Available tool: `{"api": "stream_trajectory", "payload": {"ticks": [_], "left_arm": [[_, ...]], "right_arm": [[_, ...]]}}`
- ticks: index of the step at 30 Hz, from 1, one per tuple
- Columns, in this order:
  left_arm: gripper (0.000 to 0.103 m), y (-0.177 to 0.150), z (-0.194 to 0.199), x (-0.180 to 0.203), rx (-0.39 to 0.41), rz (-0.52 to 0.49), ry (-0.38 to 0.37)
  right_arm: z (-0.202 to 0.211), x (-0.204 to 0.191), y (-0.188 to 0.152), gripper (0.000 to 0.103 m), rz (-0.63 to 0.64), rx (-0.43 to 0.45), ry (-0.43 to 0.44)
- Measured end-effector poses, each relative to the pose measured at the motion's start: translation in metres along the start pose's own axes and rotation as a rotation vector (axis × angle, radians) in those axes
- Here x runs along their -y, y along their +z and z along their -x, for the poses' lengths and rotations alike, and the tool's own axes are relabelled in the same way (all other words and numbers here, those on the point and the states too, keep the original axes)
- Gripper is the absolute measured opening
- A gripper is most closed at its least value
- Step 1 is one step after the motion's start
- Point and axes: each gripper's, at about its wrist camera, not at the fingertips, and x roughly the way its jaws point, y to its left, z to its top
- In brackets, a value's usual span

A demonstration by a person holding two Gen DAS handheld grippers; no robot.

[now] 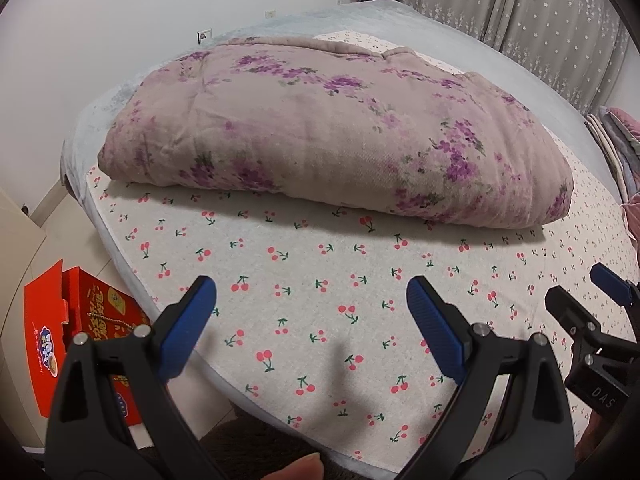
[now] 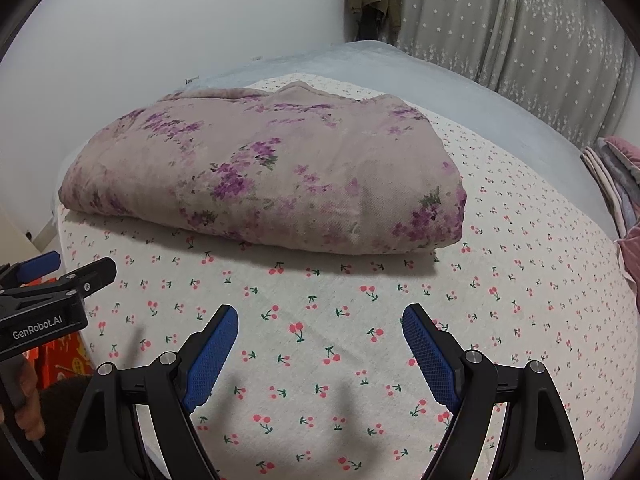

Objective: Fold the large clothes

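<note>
**Quilt looks folded; both claws idle in front of it**

I take the folded quilt (image 1: 332, 136) as my landmark. Under it lies the bed (image 1: 360, 292), covered by a cherry-print sheet, with a pale blue cover showing past the quilt on its far and left sides. The quilt itself, mauve with purple flowers, sits as a thick, rounded bundle toward the far half of the bed; its near edge is a closed fold, and layered edges show along its far side. I judge the main folding done: I see no loose corner hanging out, though the far side is only partly visible to me.

Behind the quilt hangs a star-print curtain (image 2: 520, 32). To the right of the quilt, at the bed's edge, I see a stack of other fabrics (image 2: 616, 176); whether those are next I cannot say. Left of and below the quilt, on the floor, stands a red box (image 1: 80, 340).

My left claw (image 1: 312, 312) and right claw (image 2: 320, 340) both hang over bare sheet nearer to me than the quilt, well apart from it, jaws spread wide, holding nothing. What may remain is a tidy-up or carrying the bundle off.
</note>
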Motion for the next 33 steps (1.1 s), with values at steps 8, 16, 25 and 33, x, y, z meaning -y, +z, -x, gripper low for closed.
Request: {"api": "stream_trajectory", "payload": {"ticks": [8,16,25,33], "left_arm": [[0.096,-0.0007,0.0019,0.0015,-0.001,-0.007,-0.005],[0.096,-0.0003,0.0026,0.0018,-0.002,-0.008,-0.005],[0.096,0.0,0.0017,0.0023,-0.005,-0.013,-0.009],[0.096,-0.0006,0.0013,0.0029,-0.006,-0.015,-0.008]], "right_arm": [[-0.0012,-0.0013,0.0003,0.086,0.002,0.001,0.001],[-0.0008,0.0005,0.0008,0.086,-0.008,0.001,0.003],[-0.0001,0.0015,0.0015,0.086,-0.015,0.001,0.013],[-0.0006,0.0022,0.0017,0.086,-0.02,-0.003,0.019]]}}
